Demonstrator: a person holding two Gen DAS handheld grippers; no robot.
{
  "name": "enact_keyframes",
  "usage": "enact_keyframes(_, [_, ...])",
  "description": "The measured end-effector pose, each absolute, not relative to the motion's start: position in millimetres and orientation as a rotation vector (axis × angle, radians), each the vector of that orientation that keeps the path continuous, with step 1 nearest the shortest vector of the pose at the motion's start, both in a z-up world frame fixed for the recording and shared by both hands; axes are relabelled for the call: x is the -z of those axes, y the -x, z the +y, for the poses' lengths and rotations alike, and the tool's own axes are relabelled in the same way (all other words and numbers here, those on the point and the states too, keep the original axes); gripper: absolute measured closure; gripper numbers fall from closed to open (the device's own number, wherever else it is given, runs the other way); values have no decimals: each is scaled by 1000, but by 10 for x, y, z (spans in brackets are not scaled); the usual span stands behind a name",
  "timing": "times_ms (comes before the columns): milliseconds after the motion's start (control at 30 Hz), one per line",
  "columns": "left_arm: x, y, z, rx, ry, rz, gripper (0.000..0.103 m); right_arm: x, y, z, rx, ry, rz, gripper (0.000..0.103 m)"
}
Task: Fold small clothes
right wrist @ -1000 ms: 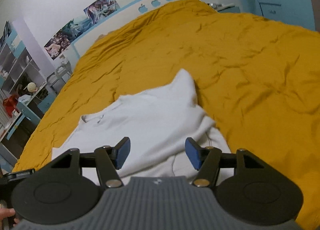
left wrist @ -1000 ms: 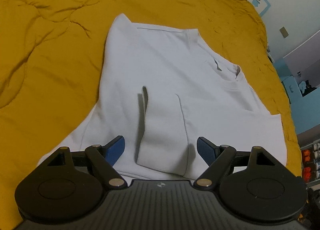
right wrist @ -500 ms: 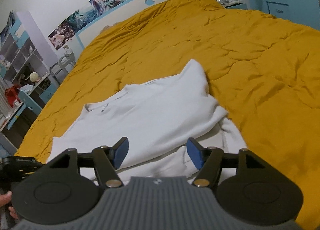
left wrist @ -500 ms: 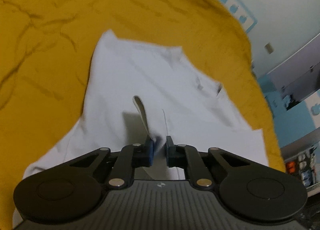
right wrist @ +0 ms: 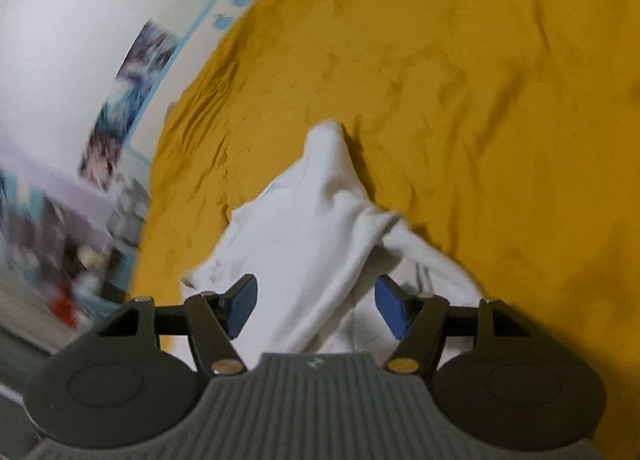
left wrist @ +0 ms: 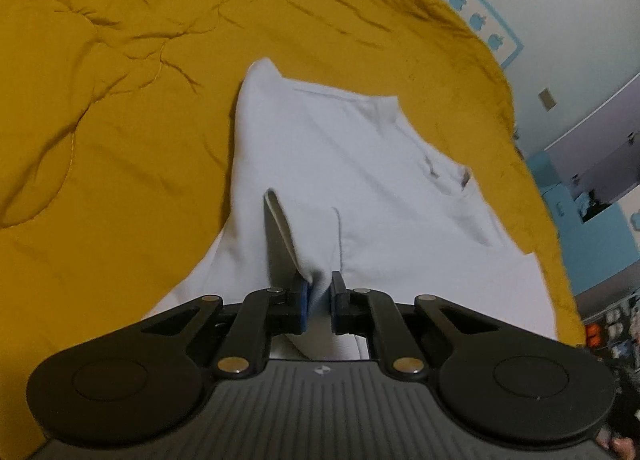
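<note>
My left gripper (left wrist: 319, 302) pinches the white cotton shirt's folded sleeve (left wrist: 304, 256); right gripper (right wrist: 315, 308) hovers spread. Lift slowly, keeping the crease straight.

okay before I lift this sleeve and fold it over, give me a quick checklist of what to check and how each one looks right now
1. Left gripper shut on the sleeve: ok, the cloth is pinched between the blue pads.
2. Right gripper open over the shirt: ok, jaws apart, nothing pinched.
3. Only one layer of cloth in the left grip: cannot tell.
4. Shirt body lying flat on the yellow blanket: ok from the left view, though the near side bunches up in the right view.
5. Right view sharp enough to aim: not ok, it is blurred.
</note>
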State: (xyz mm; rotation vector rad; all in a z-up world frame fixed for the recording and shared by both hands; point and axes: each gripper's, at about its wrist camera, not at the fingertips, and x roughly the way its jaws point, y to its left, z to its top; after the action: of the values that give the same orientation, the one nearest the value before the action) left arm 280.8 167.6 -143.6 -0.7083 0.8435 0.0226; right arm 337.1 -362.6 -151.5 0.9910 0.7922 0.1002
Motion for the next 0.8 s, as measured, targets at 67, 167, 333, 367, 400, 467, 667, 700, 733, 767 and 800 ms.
enact_keyframes(67, [1372,-2769,1708,-1,716,819,92,1540,-3387,-3709,-98,-1060,775,47])
enact_keyframes(167, [1310,-2845,1689,11,705,823,92,1379,-3343,-3837,-54,-1003,729,46])
enact_keyframes(333, [1376,-2916,1711,15,706,850,92,949,-3389,-3626,-21,-226,688,61])
enact_keyframes(367, [1391,-2921,1709,14,706,854,92,953,-3395,-3510,-37,-42,691,81])
enact_keyframes(400, [1390,-2905,1717,15,705,856,92,995,-3389,-3366,-62,162,692,86])
enact_keyframes(467, [1393,-2904,1704,15,701,858,92,1112,-3353,-3207,-117,389,665,90])
enact_keyframes(667, [1388,-2934,1692,5,693,878,92,1270,-3485,-3127,-279,496,693,91])
enact_keyframes(700, [1390,-2949,1682,5,690,881,92,1298,-3516,-3132,-298,508,697,91])
enact_keyframes(733, [1394,-2957,1679,3,688,885,92,1316,-3531,-3129,-321,517,696,91])
enact_keyframes(767, [1403,-2961,1678,1,689,889,92,1309,-3534,-3124,-356,528,700,91])
enact_keyframes(800, [1410,-2967,1681,2,691,892,92,1303,-3543,-3099,-376,539,704,91])
